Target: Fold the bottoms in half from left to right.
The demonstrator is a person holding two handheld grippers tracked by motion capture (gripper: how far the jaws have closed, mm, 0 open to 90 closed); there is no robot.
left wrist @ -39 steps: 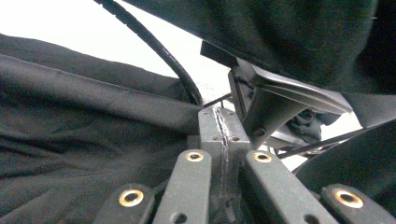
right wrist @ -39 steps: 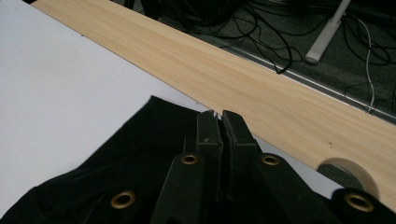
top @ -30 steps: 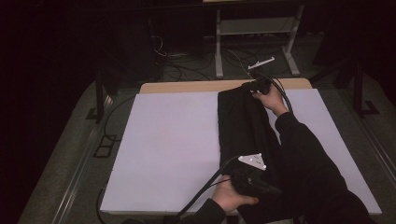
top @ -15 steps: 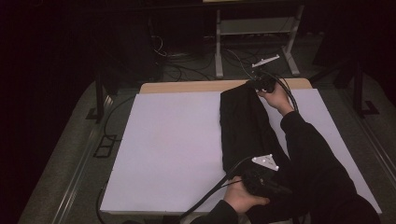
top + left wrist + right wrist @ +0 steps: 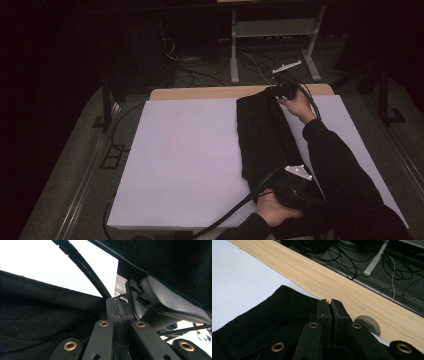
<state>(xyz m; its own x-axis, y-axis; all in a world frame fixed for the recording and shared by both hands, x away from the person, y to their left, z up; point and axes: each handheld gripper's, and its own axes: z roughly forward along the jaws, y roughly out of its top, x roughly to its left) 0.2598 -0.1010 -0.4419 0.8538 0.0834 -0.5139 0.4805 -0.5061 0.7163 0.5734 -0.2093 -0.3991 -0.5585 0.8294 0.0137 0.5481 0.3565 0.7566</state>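
The high view looks forward and down over the whole counter [image 5: 190,165]. Each claw camera sits close behind its jaws; all share the black cloth [image 5: 262,135].

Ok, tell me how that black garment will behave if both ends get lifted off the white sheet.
The black garment is probably floppy: it lies flat and creased, so its middle would likely sag. It looks thin, so likely light. The right claw is closed on its far edge, so the cloth seems to grip rather than slip.

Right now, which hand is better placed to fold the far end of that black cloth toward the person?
Right. Its gripper pinches the cloth's far end by the wooden edge; the left gripper is at the near end.
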